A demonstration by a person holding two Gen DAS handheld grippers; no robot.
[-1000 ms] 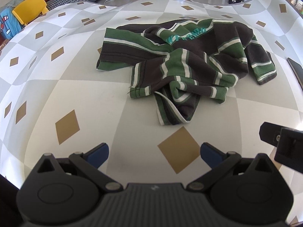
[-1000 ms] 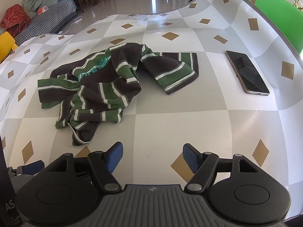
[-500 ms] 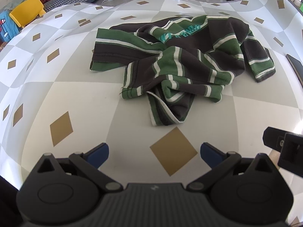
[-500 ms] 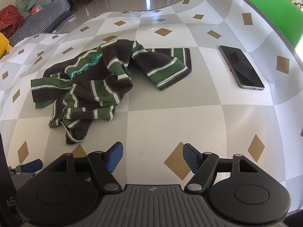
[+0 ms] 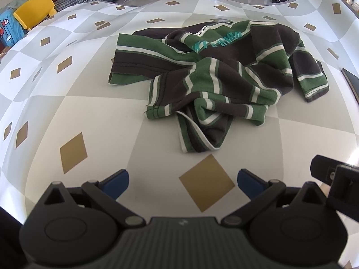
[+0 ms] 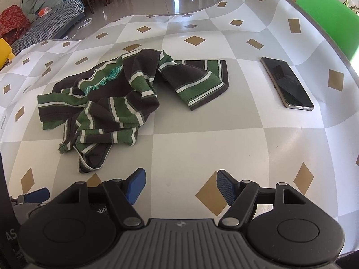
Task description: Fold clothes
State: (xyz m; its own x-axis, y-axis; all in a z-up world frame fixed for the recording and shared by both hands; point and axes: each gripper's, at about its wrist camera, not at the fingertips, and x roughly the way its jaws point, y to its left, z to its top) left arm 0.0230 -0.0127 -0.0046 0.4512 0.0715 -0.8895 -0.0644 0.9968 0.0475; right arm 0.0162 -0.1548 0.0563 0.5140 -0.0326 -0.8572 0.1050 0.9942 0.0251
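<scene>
A crumpled dark brown and green striped shirt (image 5: 215,76) with white stripes and teal lettering lies bunched on the table; the right wrist view shows the shirt (image 6: 125,103) left of centre. My left gripper (image 5: 182,181) is open, its blue pads empty, just short of the shirt's nearest hem. My right gripper (image 6: 180,186) is open too, empty, to the right of that hem. In the left wrist view the right gripper's body shows at the right edge (image 5: 334,179).
The table wears a grey and white checked cloth (image 6: 202,148) with tan diamonds. A smartphone (image 6: 287,83) lies to the shirt's right. A green chair (image 6: 323,18) stands at the far right, a yellow chair (image 5: 33,9) and a sofa beyond the far edge.
Both grippers have crept a little toward the shirt, which looks slightly larger and shifts in the views. Both stay open, and the shirt lies as before.
</scene>
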